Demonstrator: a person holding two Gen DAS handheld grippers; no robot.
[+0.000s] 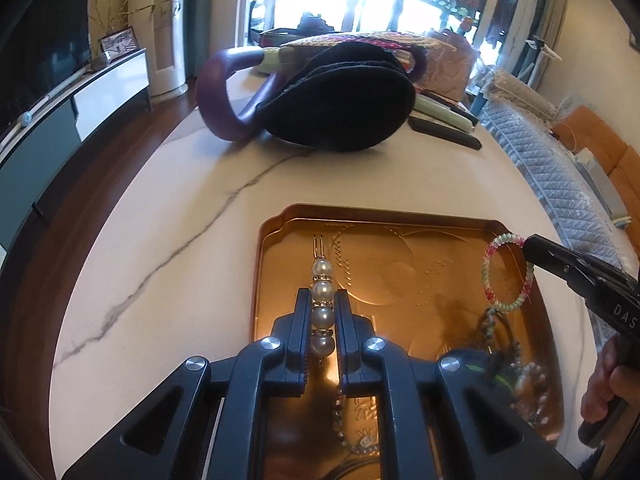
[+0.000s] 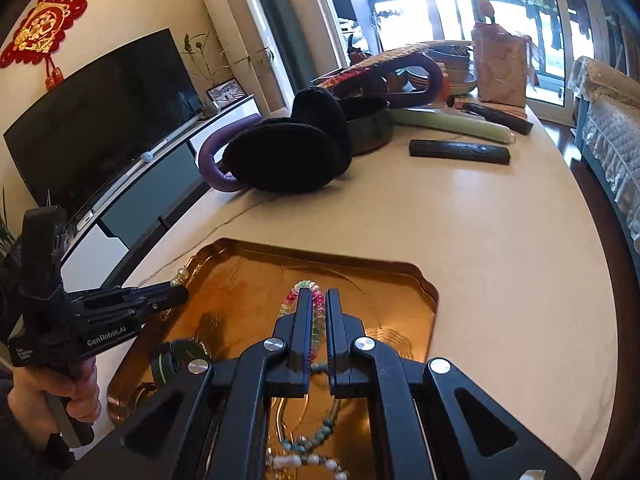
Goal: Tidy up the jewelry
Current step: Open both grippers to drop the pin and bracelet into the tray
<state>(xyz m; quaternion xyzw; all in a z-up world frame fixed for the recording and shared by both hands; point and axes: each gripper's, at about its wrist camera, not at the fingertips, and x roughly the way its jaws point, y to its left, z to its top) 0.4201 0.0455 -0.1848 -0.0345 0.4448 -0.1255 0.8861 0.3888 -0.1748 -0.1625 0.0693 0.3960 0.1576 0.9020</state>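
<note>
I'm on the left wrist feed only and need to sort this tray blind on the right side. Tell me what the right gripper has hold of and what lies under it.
Observer: The right gripper is shut on the multicolored coil bracelet, gripped edge-on, above the gold tray.
Operator: Say what lies in the tray below its fingers.
Observer: A turquoise bead bracelet and a white bead strand lie near the tray's front.
Operator: Report how my pearl pin looks from that side.
Observer: The left gripper holds the pearl hairpin above the tray's left rim; only its tip pearls stick out.
Operator: Name anything right of the tray.
Observer: Bare table; farther back lies a dark flat case.
</note>
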